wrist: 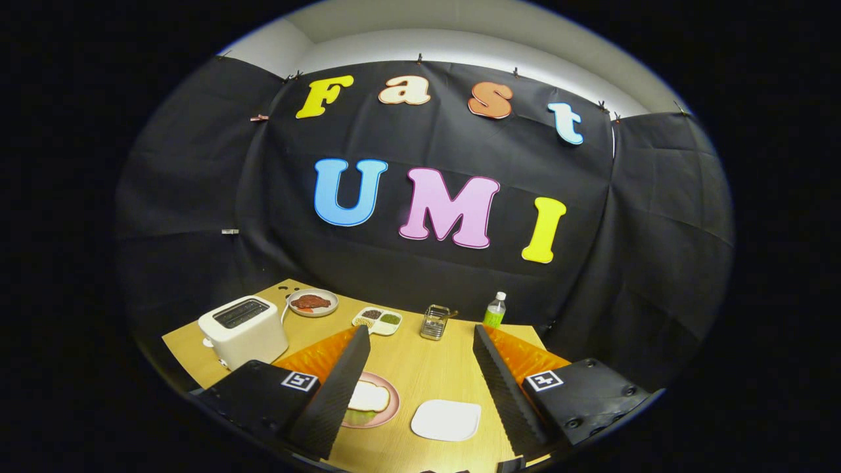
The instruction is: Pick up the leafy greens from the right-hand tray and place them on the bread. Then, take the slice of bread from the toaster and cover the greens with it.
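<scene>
My gripper (pixel 420 332) hangs above the wooden table (pixel 427 368), open, with nothing between its fingers. Below the left finger (pixel 335 387) sits a pink plate (pixel 391 410), partly hidden by that finger. A white bread slice (pixel 369 397) lies on the plate, and a strip of leafy green (pixel 358 416) peeks out under its near edge. To the right of the plate, between the fingers, lies a white tray (pixel 447 419) with a bare top. The white toaster (pixel 243 328) stands beyond the left finger, its two slots dark.
At the back of the table are a plate of red meat (pixel 313 302), a small divided condiment dish (pixel 378 320), a metal rack (pixel 435 322) and a green-labelled bottle (pixel 495 310). Black cloth walls close off the booth behind and to the sides.
</scene>
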A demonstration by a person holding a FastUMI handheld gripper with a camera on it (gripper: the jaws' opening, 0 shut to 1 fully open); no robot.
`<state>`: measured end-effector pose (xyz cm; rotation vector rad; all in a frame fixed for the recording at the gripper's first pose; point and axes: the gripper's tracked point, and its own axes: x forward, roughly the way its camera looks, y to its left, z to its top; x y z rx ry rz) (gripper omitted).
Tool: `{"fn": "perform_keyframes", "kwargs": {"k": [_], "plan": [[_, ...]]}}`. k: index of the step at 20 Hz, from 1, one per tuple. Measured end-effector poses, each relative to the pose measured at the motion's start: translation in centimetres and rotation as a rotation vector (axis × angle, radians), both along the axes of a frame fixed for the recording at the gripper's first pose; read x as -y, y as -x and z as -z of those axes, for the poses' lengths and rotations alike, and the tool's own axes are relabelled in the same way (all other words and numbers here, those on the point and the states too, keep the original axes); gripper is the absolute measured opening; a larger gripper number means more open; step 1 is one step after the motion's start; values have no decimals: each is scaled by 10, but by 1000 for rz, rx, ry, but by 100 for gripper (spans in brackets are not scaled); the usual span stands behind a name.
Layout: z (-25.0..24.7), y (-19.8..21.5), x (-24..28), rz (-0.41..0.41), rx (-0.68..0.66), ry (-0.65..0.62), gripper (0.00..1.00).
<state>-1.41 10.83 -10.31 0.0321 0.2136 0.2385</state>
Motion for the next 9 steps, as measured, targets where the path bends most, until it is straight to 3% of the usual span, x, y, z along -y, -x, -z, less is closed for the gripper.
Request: {"fn": "perform_keyframes", "kwargs": {"k": [9], "plan": [[16, -6, 2, 10, -43, -7, 98]]}}
